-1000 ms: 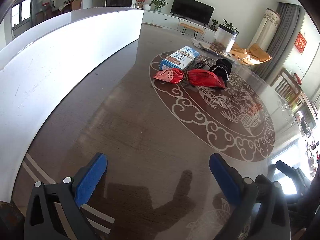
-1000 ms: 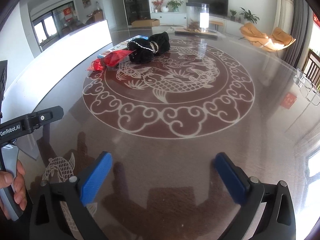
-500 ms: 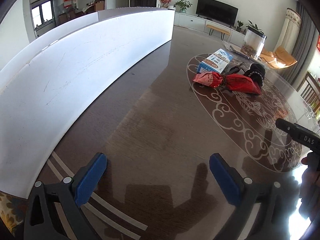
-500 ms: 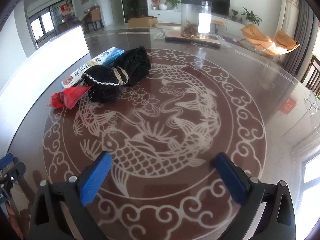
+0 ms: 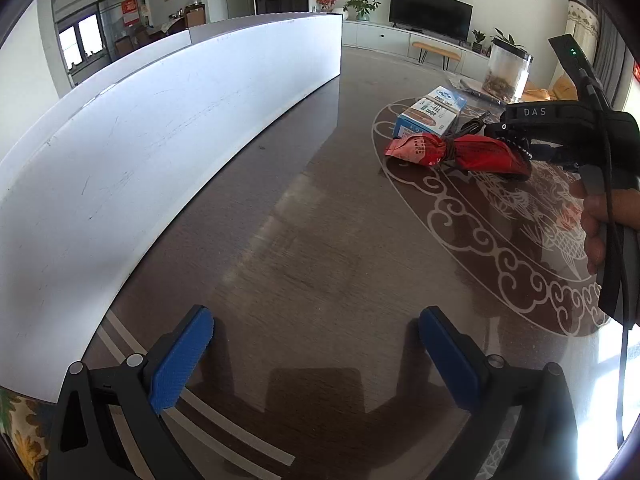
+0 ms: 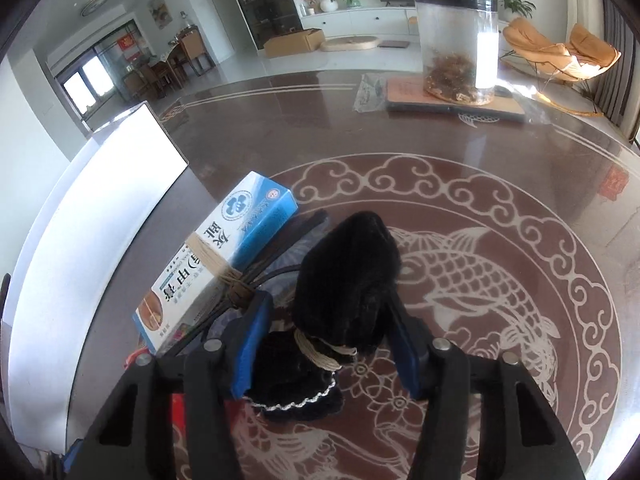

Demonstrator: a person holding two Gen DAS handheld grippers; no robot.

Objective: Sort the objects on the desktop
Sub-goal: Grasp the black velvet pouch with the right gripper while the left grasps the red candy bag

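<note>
A black velvet pouch [image 6: 348, 272], tied at the neck with pale string, lies on the patterned table [image 6: 500, 220]. My right gripper [image 6: 329, 302] straddles the pouch, its jaws closing and both blue pads touching its sides. Left of the pouch lies a blue-and-white box [image 6: 224, 264] bound with twine, with black cords [image 6: 280, 252] beside it. A red packet [image 5: 460, 152] lies in front of the box [image 5: 430, 114] in the left wrist view. My left gripper [image 5: 316, 344] hangs open over bare table, well short of the pile.
A long white board [image 5: 160, 140] stands upright along the table's left side. At the far edge a clear jar [image 6: 456, 44] stands on a wooden board [image 6: 452, 100]. A hand [image 5: 596, 224] holds the right gripper's handle.
My right gripper moved forward across the table to the pile and its jaws narrowed around the black pouch. The left gripper's view swung right; its jaws stayed wide.
</note>
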